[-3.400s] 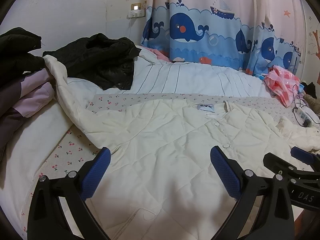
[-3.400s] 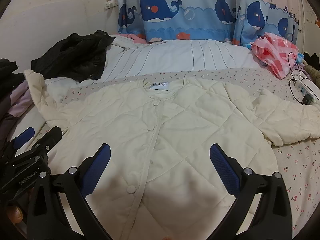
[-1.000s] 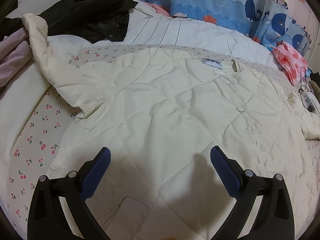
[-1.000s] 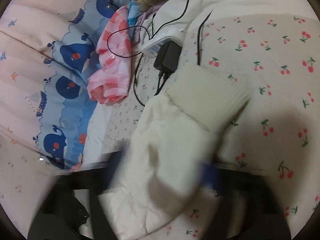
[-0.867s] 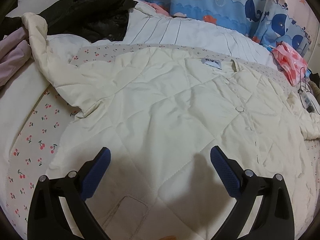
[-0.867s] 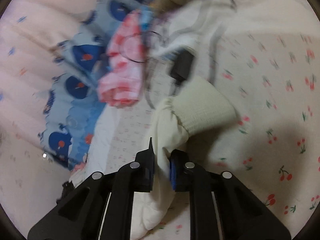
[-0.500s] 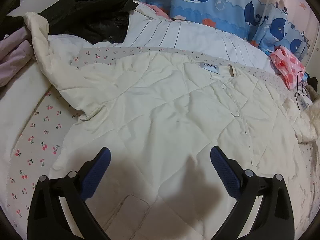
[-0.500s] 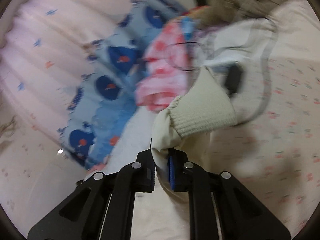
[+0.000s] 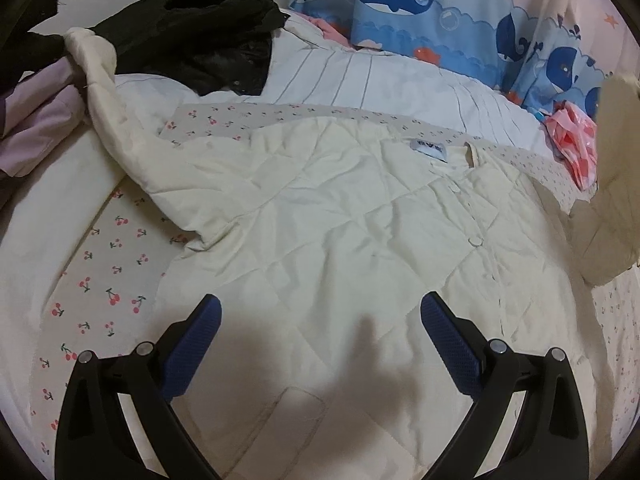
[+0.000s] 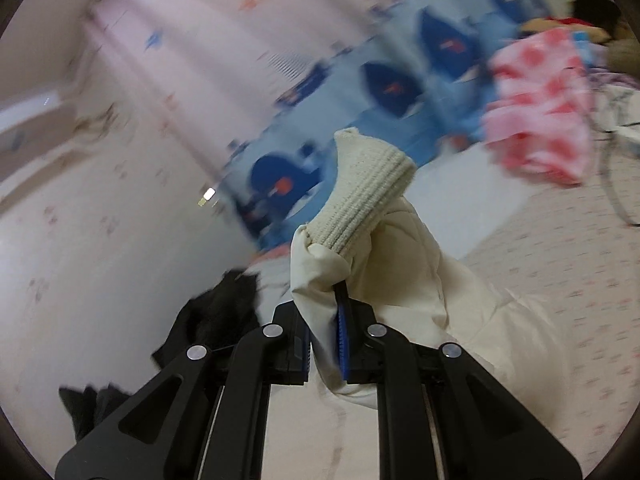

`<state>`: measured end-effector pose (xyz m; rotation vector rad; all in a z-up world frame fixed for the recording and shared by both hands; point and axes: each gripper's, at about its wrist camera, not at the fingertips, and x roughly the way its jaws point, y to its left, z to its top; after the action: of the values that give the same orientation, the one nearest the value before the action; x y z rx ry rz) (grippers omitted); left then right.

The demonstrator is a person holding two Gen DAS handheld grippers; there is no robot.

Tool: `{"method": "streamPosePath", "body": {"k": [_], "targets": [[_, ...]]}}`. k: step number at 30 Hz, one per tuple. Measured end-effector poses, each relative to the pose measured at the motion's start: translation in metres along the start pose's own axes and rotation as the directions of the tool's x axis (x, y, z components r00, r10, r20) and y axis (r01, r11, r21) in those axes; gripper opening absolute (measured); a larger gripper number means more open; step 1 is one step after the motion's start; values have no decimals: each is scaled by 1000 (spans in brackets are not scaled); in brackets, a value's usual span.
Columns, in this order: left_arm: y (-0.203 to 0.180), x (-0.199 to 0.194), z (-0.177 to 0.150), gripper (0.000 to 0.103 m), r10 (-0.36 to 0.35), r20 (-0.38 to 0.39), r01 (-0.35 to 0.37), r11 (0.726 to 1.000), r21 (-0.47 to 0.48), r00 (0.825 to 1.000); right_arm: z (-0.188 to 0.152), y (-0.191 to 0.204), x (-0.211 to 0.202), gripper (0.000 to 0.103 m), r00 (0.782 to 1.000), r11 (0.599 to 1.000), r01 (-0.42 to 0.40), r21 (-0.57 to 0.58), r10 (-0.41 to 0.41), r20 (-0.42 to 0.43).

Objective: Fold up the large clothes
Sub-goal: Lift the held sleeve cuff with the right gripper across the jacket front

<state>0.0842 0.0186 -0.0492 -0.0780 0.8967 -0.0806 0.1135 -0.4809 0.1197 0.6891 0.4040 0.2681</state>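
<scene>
Cream quilted jacket (image 9: 320, 216), cherry-print sheet (image 9: 100, 276), blue whale curtain (image 9: 420, 4), black garment (image 9: 192, 36).

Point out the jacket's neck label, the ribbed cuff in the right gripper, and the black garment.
neck label (image 9: 429, 148): left wrist view, label's middle.
ribbed cuff (image 10: 366, 196): right wrist view, knit ribbing.
black garment (image 9: 200, 36): left wrist view, crumpled middle.

Whale-print curtain (image 9: 460, 12) behind bed; cherry-print sheet (image 9: 108, 280).

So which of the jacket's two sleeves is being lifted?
The one with the ribbed cuff, pinched in the right gripper and raised off the bed. The other sleeve lies stretched toward the black clothes, untouched; the left gripper is open.
</scene>
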Motion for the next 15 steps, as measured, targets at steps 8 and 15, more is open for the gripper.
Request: {"method": "streamPosePath", "body": {"k": [8,15], "targets": [[27,-21,0,96,21,27,-21,1000,-19,999,-90,95,98,10,977,989,-113,-96,93,-194],[64,-37,1,96,47,44,-44,997,-66,998,-212,123,182,10,914,982,-135,-128,74,-399]]}}
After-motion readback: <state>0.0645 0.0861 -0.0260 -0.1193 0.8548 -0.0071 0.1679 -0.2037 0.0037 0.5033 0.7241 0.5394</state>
